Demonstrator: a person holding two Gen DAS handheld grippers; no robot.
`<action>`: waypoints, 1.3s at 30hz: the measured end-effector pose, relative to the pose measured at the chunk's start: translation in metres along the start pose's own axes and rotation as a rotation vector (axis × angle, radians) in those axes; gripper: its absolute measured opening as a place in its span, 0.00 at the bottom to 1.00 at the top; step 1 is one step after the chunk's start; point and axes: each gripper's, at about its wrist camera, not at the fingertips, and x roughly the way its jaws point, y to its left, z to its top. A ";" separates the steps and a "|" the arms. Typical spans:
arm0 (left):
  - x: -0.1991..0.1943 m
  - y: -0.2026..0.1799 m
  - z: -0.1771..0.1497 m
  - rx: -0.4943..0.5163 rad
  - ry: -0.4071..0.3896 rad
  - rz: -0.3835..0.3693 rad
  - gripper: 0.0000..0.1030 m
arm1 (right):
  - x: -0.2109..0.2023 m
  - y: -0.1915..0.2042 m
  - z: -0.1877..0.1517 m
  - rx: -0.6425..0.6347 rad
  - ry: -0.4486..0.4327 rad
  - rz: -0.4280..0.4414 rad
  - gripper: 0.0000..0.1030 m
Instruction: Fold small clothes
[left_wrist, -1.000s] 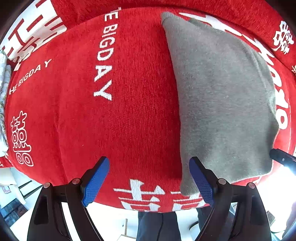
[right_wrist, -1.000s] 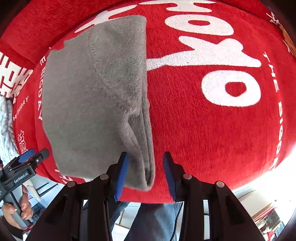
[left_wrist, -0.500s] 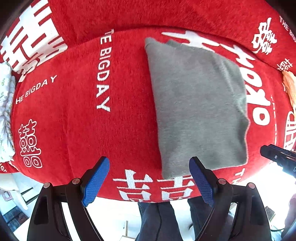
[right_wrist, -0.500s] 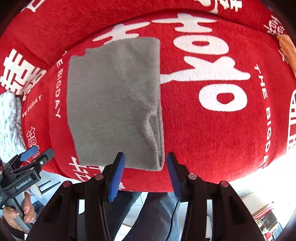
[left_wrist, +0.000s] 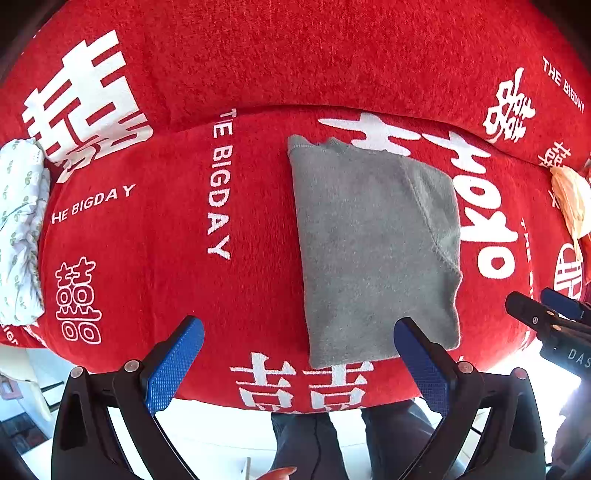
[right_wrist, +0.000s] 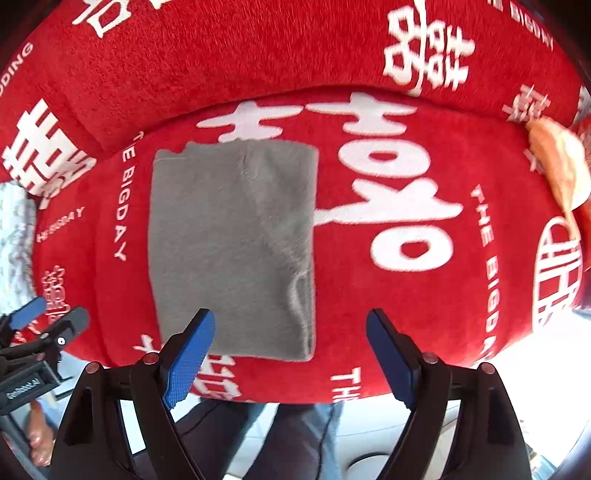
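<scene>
A grey garment (left_wrist: 373, 243) lies folded into a flat rectangle on a red sofa seat with white lettering (left_wrist: 155, 236). It also shows in the right wrist view as the grey garment (right_wrist: 232, 243), left of centre. My left gripper (left_wrist: 299, 350) hovers well above the seat near the garment's front left corner; its jaws are opening wide with nothing between them. My right gripper (right_wrist: 290, 345) hangs above the garment's front right corner, its jaws opening too, holding nothing. Each gripper's tip shows at the edge of the other's view.
The red sofa backrest (left_wrist: 295, 55) rises behind the seat. A white leaf-patterned cloth (left_wrist: 18, 229) lies at the seat's left end and an orange cloth (left_wrist: 570, 199) at the right end. A person's legs (left_wrist: 314, 443) and the pale floor are below the seat's front edge.
Both grippers have risen away from the seat, so the garment looks smaller. The right gripper's jaws spread from narrow to wide, leaving the garment's edge. The left jaws widened slightly.
</scene>
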 end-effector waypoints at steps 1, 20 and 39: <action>0.000 0.000 0.001 -0.004 0.002 0.005 1.00 | -0.002 0.001 0.002 -0.004 -0.012 -0.007 0.84; -0.010 -0.013 0.003 -0.008 -0.003 0.050 1.00 | -0.005 0.011 0.003 -0.003 -0.007 -0.028 0.84; -0.011 -0.012 0.001 -0.022 -0.002 0.054 1.00 | -0.007 0.012 0.002 -0.002 -0.007 -0.032 0.84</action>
